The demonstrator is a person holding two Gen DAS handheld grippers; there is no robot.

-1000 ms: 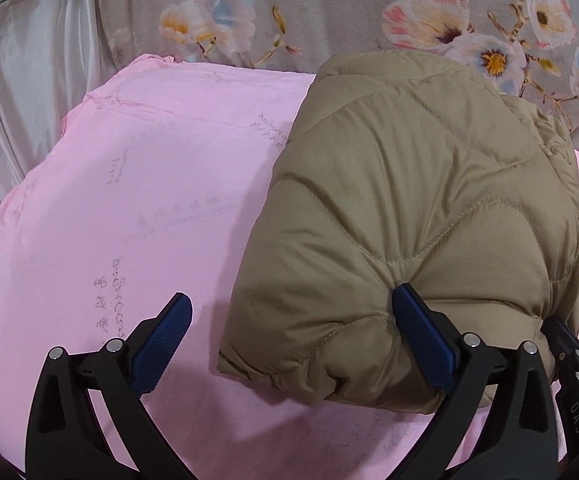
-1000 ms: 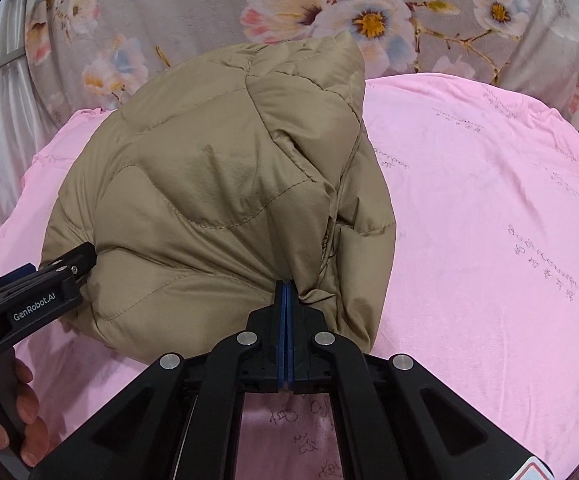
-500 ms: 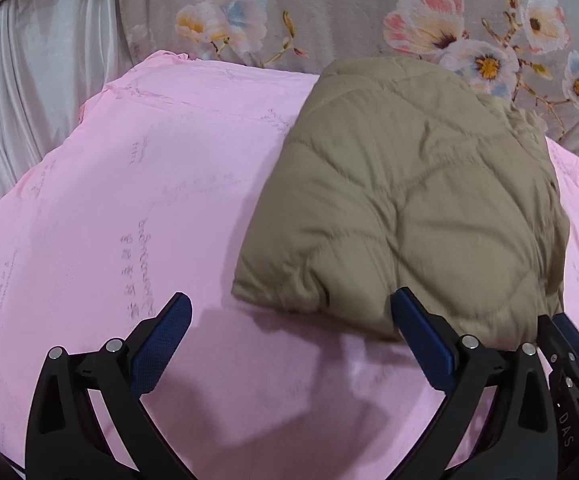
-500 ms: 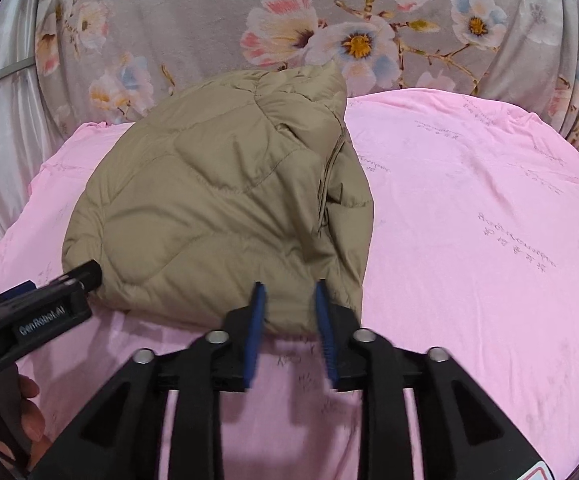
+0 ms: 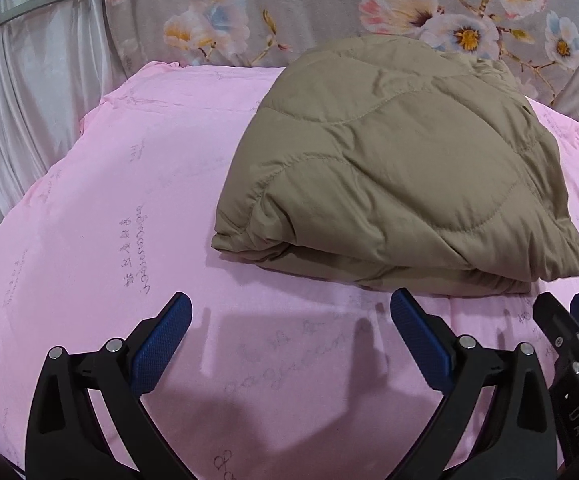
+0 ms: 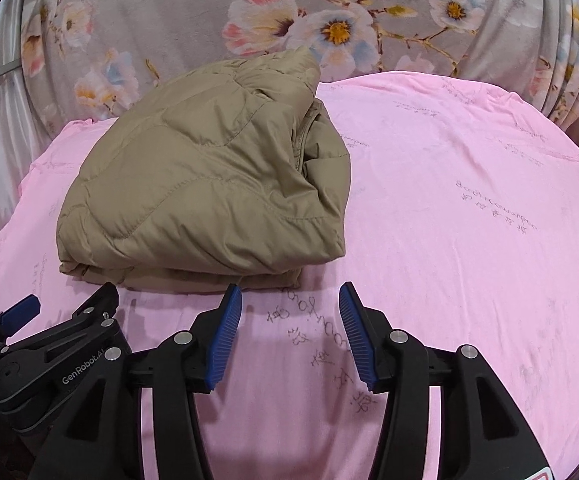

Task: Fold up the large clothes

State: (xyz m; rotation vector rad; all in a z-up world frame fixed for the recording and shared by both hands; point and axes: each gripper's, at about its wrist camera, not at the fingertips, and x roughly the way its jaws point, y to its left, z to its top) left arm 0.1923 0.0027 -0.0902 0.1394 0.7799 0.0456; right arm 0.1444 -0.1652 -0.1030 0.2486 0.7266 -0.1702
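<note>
A tan quilted puffer jacket (image 5: 401, 168) lies folded in a thick bundle on the pink sheet (image 5: 121, 216); it also shows in the right wrist view (image 6: 209, 184). My left gripper (image 5: 289, 320) is open and empty, a little short of the bundle's near edge. My right gripper (image 6: 289, 312) is open and empty, just in front of the bundle's near right corner. The left gripper also shows at the lower left of the right wrist view (image 6: 61, 332). The right gripper shows at the right edge of the left wrist view (image 5: 569, 328).
The pink sheet (image 6: 469, 208) covers a rounded surface. A grey floral curtain (image 6: 329, 20) hangs behind it, and a pale satin drape (image 5: 29, 92) hangs at the left. The sheet's back edge lies close behind the jacket.
My right gripper let go of the jacket's near edge and opened. Both grippers drew back from the bundle, which settled flat on the sheet.
</note>
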